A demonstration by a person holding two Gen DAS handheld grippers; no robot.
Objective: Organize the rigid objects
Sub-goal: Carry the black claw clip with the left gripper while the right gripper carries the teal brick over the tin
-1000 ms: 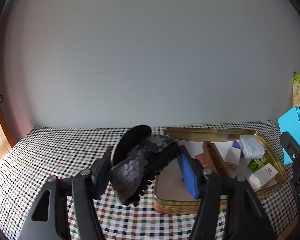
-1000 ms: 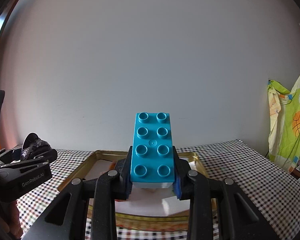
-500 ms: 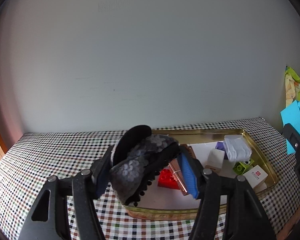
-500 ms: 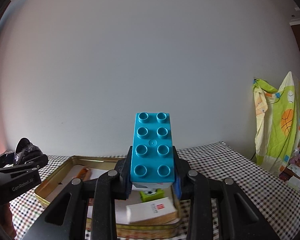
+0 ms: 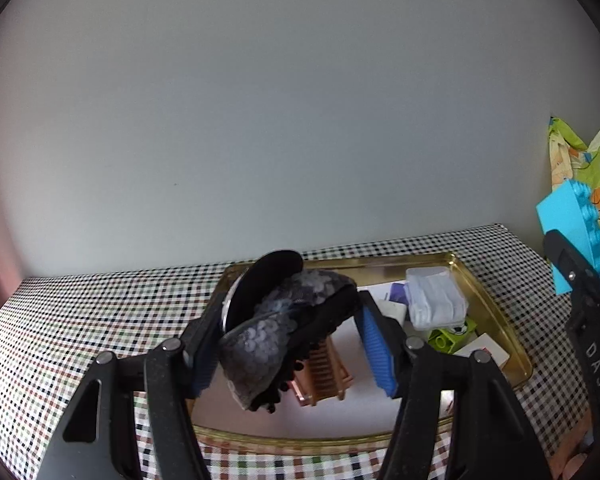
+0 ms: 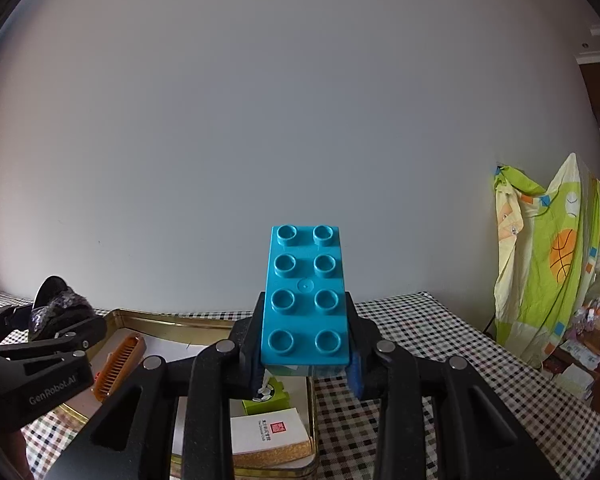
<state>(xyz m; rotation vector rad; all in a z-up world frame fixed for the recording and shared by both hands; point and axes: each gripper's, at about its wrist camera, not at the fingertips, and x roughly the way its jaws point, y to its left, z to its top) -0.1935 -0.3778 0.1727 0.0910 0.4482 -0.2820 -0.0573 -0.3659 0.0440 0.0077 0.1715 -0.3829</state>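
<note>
My left gripper (image 5: 290, 316) is shut on a black sequined hair clip (image 5: 284, 320) and holds it above the left half of a gold tray (image 5: 496, 320). The right gripper (image 6: 304, 320) is shut on a turquoise studded brick (image 6: 305, 296), studs up, over the tray's (image 6: 168, 317) right end. From the left wrist view that brick (image 5: 572, 220) shows at the right edge. From the right wrist view the clip (image 6: 56, 308) shows at the left. Inside the tray lie an orange comb (image 5: 324, 372), a clear plastic box (image 5: 436, 298), a green brick (image 6: 268, 398) and a white card box (image 6: 268, 430).
The tray sits on a checked tablecloth (image 5: 100, 312) that runs back to a plain grey wall. A green and yellow patterned cloth (image 6: 548, 256) hangs at the right, with small clutter (image 6: 588, 344) beyond the table's right edge.
Both grippers have moved to the right across the table, so the tray has slid leftward in both views. The left gripper now hangs over the tray. Both grips are unchanged.
</note>
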